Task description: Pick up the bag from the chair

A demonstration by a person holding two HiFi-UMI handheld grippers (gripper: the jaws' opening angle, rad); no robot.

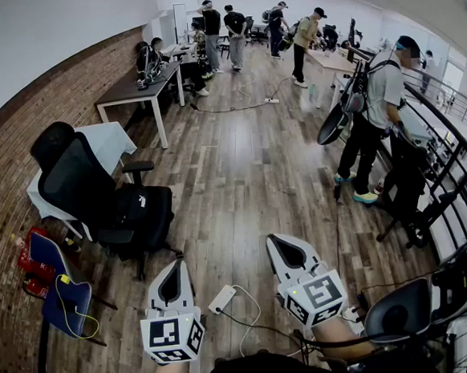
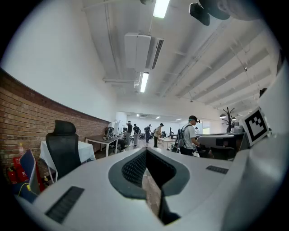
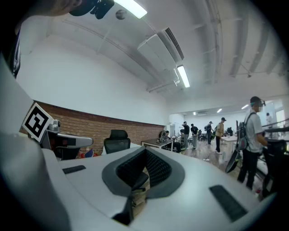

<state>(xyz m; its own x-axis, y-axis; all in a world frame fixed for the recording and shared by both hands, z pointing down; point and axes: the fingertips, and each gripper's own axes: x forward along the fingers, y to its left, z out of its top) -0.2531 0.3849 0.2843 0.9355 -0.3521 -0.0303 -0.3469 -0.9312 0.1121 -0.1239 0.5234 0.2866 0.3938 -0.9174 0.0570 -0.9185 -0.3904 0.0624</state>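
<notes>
Clearly, the task stands at its very first step, the approach. The soft black fabric bag (image 1: 143,209) lies untouched on the seat of the black high-backed mesh office chair (image 1: 72,182) and fills the seat up to its front edge. The chair stands on the brown wooden plank floor (image 1: 232,174), near the red brick wall (image 1: 8,183). The white left gripper (image 1: 175,276) and the white right gripper (image 1: 287,251) are held level, well apart from the chair. Each has its jaws closed together, with nothing between them. In my judgement, the next move calls for coming closer to the chair, opening one gripper's jaws and bringing them around a fold or handle on the bag. No handle can be made out from here.
</notes>
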